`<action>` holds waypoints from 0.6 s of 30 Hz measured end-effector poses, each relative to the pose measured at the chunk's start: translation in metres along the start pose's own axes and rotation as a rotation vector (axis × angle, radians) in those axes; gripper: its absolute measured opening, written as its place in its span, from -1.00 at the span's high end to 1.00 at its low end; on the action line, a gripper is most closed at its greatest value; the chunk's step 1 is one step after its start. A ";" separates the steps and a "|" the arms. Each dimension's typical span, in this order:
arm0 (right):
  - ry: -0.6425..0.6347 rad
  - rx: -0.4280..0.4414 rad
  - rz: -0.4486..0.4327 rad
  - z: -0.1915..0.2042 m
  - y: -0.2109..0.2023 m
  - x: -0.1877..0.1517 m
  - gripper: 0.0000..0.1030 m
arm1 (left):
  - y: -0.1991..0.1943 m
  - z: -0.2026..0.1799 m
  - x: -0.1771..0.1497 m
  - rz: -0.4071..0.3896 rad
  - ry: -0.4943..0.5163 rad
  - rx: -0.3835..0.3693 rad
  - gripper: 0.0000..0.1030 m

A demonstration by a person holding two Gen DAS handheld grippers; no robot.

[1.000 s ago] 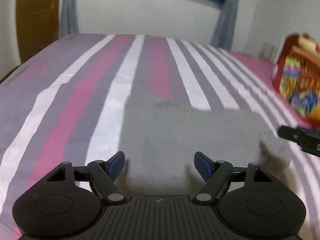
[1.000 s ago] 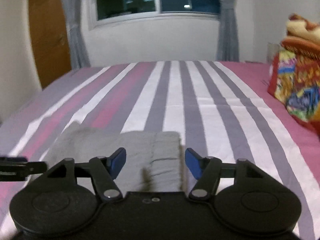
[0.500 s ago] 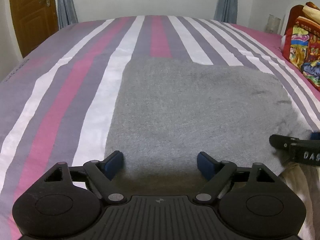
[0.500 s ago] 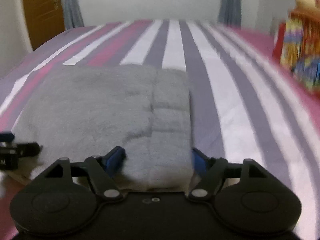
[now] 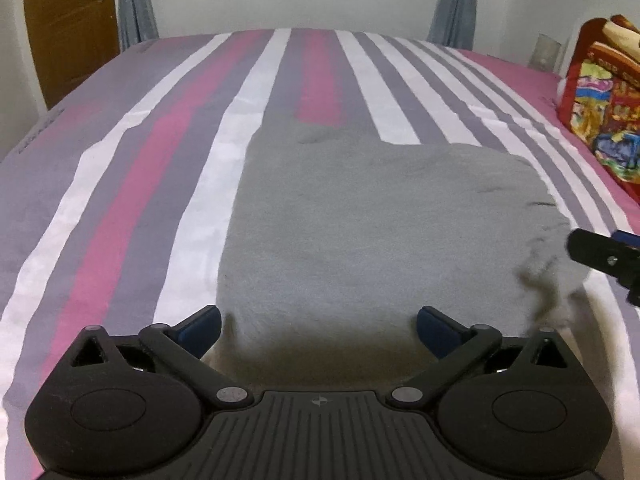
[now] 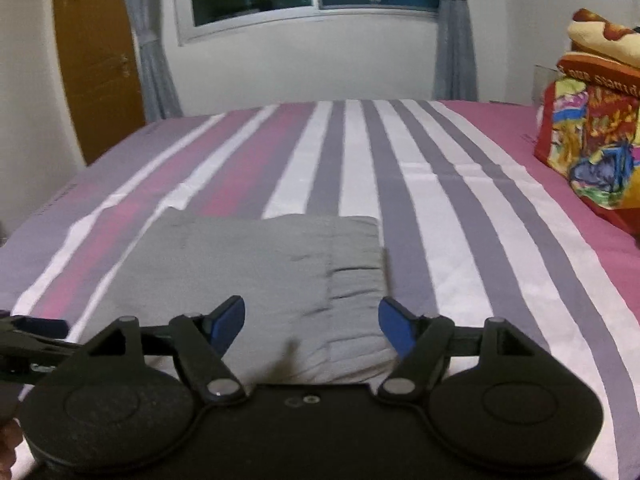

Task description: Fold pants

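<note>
Two tongs over a wide bed with pink, white and grey striped sheet (image 5: 168, 168); grey soft knit pants (image 5: 380, 232) lie on it as a flat folded rectangle, directly ahead of and partly under both tools. Ribbed waistband edge (image 6: 356, 264) sits just ahead of the right tongs, toward their right pad. Colourful printed bag or cushion (image 6: 592, 160) is far off to the right, well apart from the cloth.

Left tongs (image 5: 319, 330): jaws spread wide and opening, near edge of the pants between the pads, nothing pinched. Right tongs (image 6: 312, 326): released too, blue pads apart, cloth below and between them, no grip; the last bit of change is too small to call.

Step, as judged: a fold just laid down and let go. Bundle looks compact, so the task seems near done. Next move calls for either lifting both tools clear, or re-gripping the near edge at both corners for one more fold away from the tongs, keeping layers aligned.
</note>
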State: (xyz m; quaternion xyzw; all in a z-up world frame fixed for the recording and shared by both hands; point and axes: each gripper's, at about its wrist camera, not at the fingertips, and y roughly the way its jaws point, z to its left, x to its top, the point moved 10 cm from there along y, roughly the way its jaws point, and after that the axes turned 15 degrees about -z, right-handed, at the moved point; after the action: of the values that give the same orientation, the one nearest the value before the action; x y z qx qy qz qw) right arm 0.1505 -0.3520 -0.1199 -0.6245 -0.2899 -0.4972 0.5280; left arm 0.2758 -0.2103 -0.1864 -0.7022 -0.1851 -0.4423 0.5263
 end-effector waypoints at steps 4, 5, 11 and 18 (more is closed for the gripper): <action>0.014 0.015 0.016 0.003 -0.013 -0.006 -0.47 | -0.022 -0.006 -0.002 0.003 0.015 -0.015 -1.00; 0.023 0.018 0.023 0.003 -0.017 -0.010 -0.47 | -0.028 -0.006 -0.004 0.006 0.003 -0.023 -1.00; 0.046 0.045 0.068 0.007 -0.049 -0.030 -0.50 | -0.071 0.011 -0.012 -0.063 -0.245 -0.089 -1.00; 0.080 0.058 0.052 0.009 -0.099 -0.033 -0.54 | -0.128 0.016 -0.014 -0.108 -0.009 0.114 -1.00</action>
State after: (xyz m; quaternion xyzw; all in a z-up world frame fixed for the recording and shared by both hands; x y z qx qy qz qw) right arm 0.0545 -0.3107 -0.1127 -0.5957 -0.2665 -0.4994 0.5699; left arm 0.1820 -0.1448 -0.1247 -0.6620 -0.2500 -0.4553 0.5402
